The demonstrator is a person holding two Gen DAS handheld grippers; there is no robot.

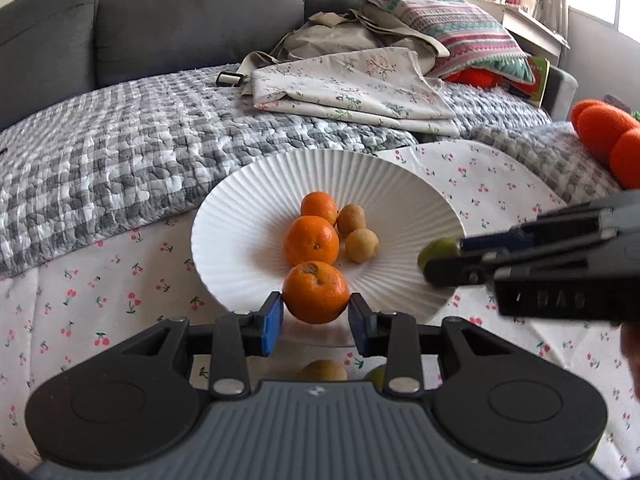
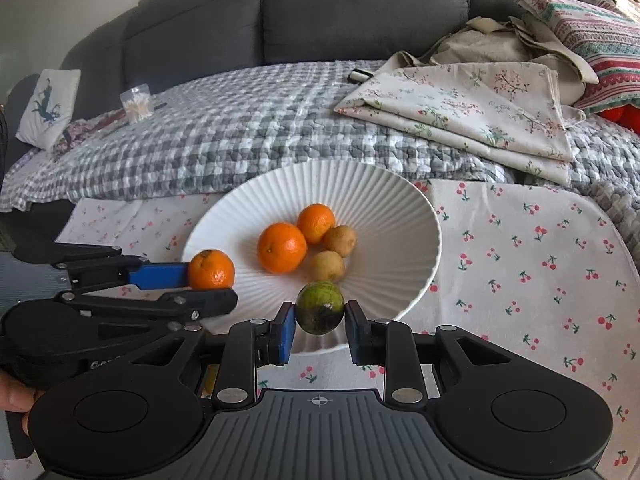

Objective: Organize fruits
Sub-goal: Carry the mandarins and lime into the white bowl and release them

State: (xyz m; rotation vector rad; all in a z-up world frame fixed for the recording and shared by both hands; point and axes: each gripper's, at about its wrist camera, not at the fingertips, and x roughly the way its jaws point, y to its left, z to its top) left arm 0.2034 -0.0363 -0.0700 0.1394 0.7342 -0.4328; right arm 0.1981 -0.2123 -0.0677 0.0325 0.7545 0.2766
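Left gripper [image 1: 316, 312] pinches a tangerine [image 1: 316, 292], stem end up; right gripper [image 2: 320, 326] clamps a lime [image 2: 320, 306] above the bowl [image 2: 400, 216], both angled downward.

Each camera sits on its own gripper and looks forward and down along the two fingers, close over the near rim of the white plate [image 1: 224, 216]. Both see this plate, the checked blanket [image 1: 100, 152] and the grey sofa [image 1: 192, 4] behind. Each also sees the other gripper from the side.
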